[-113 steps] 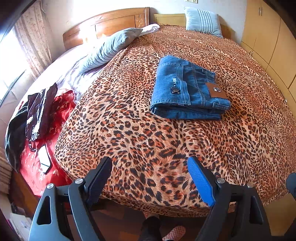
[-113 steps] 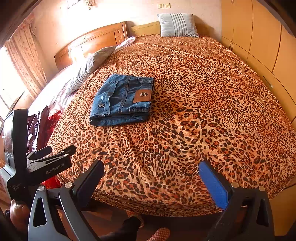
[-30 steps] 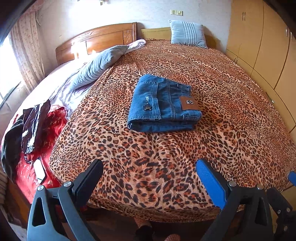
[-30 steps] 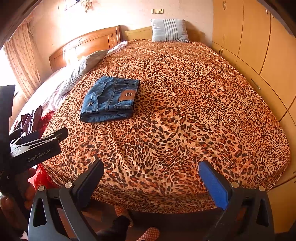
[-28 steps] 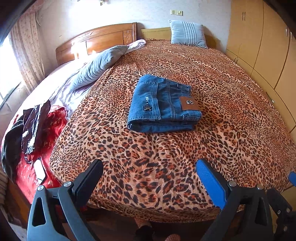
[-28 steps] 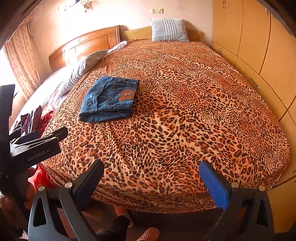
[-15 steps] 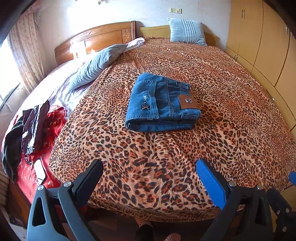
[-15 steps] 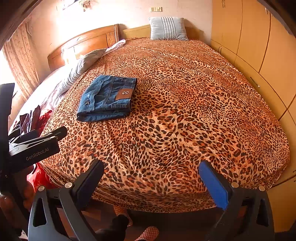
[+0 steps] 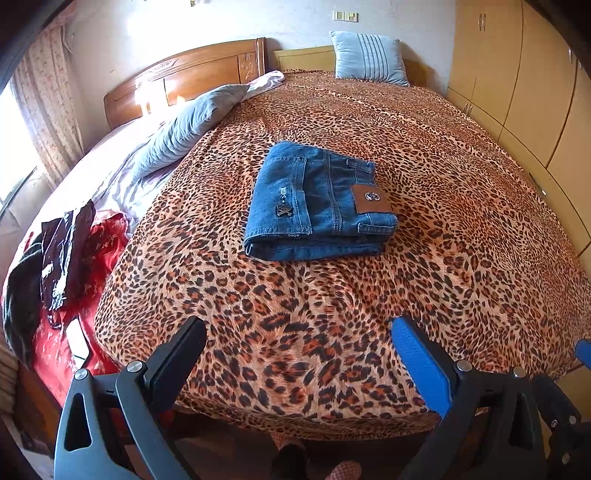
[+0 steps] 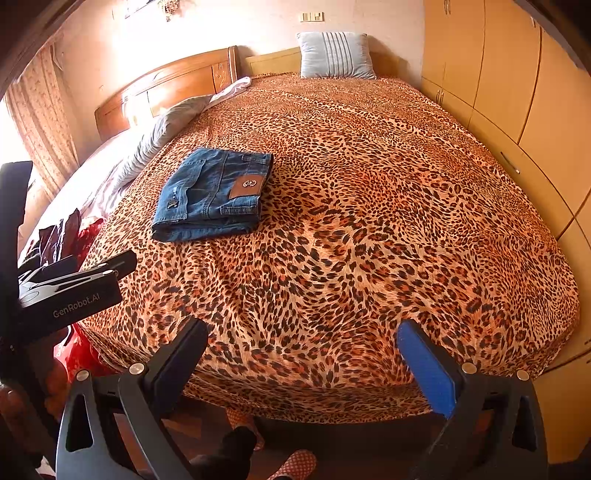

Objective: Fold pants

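folded jeans (image 10: 212,194) lie flat on leopard bedspread (image 10: 369,221), left of centre, leather patch up. r gripper (image 10: 299,354) hangs over bed's foot edge w/ jaws wide apart, nothing between, well apart from jeans. l gripper (image 10: 70,291) body at left edge; pillow (image 10: 334,55) at headboard.

I am facing a wide bed (image 9: 461,229) whose leopard-print cover is draping over the near edge. A carved wooden headboard (image 9: 192,74) is standing against a pale wall (image 9: 229,22), with a plainer light-wood headboard (image 9: 303,57) adjoining it. A striped blue-grey cushion (image 9: 365,57) is leaning upright at the head of the bed. A grey pillow (image 9: 192,122) is lying along the cover's left margin. Floor-to-ceiling light-wood wardrobe doors (image 10: 509,66) are lining the right side. A floral curtain (image 9: 48,107) is hanging at the left, and bright daylight is entering through the window (image 9: 14,162) beside it. A wall switch plate (image 10: 312,16) is sitting above the cushion.
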Available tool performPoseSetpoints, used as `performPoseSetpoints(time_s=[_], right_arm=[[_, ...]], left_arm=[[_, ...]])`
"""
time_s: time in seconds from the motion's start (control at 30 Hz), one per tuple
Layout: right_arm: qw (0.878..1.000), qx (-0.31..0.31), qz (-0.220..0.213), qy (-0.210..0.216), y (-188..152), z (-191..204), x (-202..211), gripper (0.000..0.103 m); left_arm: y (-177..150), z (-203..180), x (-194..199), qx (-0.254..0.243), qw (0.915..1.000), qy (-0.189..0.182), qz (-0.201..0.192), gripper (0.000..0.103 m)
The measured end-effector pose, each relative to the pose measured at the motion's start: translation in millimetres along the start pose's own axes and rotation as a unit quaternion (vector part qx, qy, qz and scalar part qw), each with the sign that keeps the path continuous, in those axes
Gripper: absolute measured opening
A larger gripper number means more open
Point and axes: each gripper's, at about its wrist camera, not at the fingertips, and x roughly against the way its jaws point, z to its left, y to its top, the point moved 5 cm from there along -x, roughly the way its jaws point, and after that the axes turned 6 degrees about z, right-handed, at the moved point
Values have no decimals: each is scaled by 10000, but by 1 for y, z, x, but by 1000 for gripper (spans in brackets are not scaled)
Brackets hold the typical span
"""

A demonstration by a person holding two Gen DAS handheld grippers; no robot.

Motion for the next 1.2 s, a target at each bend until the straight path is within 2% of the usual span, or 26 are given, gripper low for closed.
performPoseSetpoints(time_s=[1.2], right_arm=[[10000, 6, 7, -29, 0, -3, 0, 103]], left_arm=[[0, -1, -5, -68, 9997, -189, 168, 102]])
